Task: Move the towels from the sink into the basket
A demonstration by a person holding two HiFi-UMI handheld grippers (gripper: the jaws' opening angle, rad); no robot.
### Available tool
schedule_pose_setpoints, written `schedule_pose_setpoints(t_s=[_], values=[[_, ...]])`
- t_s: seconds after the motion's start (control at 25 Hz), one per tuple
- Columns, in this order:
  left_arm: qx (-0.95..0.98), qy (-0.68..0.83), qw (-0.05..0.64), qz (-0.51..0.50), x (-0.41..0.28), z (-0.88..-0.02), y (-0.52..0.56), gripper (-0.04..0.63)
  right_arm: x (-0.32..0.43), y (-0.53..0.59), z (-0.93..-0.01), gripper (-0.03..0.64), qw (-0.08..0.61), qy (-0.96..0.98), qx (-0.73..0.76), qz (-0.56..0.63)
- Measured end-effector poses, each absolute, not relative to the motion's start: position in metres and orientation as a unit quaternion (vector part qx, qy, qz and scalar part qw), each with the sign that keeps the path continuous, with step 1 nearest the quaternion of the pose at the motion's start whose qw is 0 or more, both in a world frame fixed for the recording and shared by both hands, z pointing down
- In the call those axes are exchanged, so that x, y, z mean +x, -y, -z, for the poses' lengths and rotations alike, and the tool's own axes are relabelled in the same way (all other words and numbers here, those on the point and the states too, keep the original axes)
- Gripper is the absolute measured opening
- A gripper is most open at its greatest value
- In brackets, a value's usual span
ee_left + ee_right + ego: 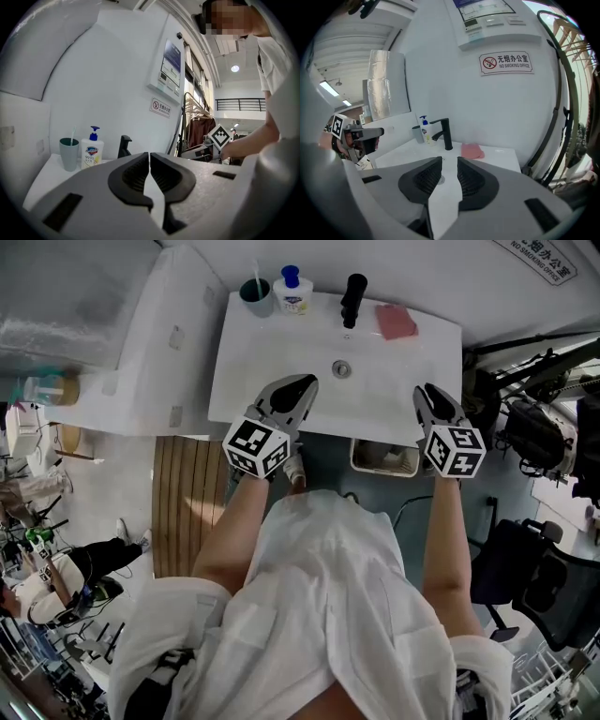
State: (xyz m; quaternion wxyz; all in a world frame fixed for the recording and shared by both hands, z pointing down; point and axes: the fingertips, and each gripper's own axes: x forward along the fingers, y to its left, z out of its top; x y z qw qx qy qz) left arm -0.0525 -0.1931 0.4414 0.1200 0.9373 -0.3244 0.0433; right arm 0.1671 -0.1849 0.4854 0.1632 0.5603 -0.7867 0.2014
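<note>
While both forearms are reaching out over the front edge of the sink (pixel 281 362), the left hand-held gripper (pixel 149 158) is holding its jaws pressed together and the right hand-held gripper (pixel 449 162) its jaws spread, both empty. The pink towel (pixel 396 322) is lying on the sink's back right corner.

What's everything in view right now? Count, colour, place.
sink: 1, white, middle of head view
faucet: 1, black, sink's back edge
towel: 1, pink, sink top, right of faucet
soap bottle: 1, white with blue pump, left of faucet
cup: 1, grey-green, left of soap bottle
basket: 1, pale, floor below sink's front right
sign: 1, white and red, wall above sink
left gripper: 1, grey with black pads, over sink's front left, jaws together, empty
right gripper: 1, same colours, over sink's front right, jaws apart, empty
</note>
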Motion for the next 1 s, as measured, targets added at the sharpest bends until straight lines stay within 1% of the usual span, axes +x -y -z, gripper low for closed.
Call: schedule_pose_setpoints(t_s=[0.4, 1.0], values=[[0.931, 0.334, 0.136, -0.052, -0.092, -0.459, 0.245, 0.015, 0.142, 0.265, -0.529, 0.137, 0.224, 0.774, 0.553, -0.212], [0.929, 0.332, 0.15, -0.063, -0.123, -0.481, 0.28, 0.015, 0.138, 0.349, -0.607, 0.143, 0.335, 0.735, 0.545, -0.227]])
